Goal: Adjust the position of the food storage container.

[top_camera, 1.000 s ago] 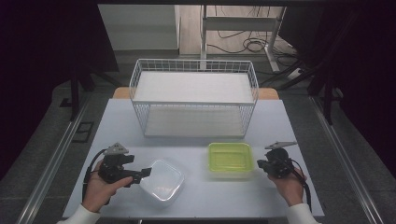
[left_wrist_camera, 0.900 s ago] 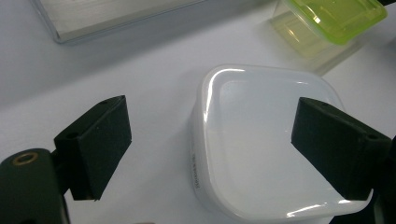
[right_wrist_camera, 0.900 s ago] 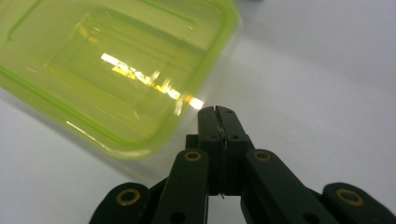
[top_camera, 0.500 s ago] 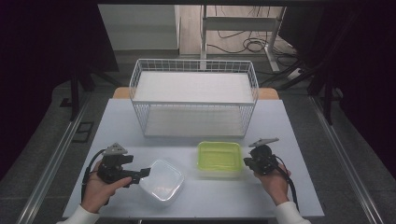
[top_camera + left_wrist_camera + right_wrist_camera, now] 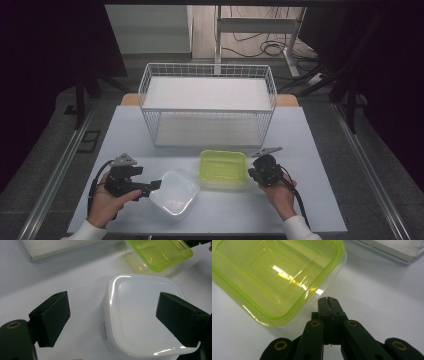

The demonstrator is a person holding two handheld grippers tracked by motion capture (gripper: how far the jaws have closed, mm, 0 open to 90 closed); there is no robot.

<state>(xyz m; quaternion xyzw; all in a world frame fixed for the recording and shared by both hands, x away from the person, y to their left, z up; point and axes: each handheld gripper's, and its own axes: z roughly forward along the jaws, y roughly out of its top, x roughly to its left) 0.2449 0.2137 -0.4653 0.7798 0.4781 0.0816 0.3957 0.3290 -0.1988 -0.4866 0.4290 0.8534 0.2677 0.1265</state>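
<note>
A clear box with a lime-green lid (image 5: 223,167) sits on the table in front of the wire basket. My right gripper (image 5: 251,172) is shut with nothing in it, its tips against the box's right edge; in the right gripper view the joined tips (image 5: 328,300) meet the green-lidded box (image 5: 274,277) at its rim. A white square container (image 5: 172,192) lies at the front left. My left gripper (image 5: 152,186) is open at its left side. In the left gripper view the wide-apart pads (image 5: 50,317) flank the white container (image 5: 142,315) without pressing on it.
A white wire basket (image 5: 207,110) with a white floor stands at the back centre of the pale table (image 5: 315,200). Its base edge shows in the left gripper view (image 5: 62,250) and the right gripper view (image 5: 392,250). Dark floor and cables lie beyond.
My right gripper has slid left across the table, and the green-lidded box has shifted left with it, closer to the white container. The left gripper has stayed put.
</note>
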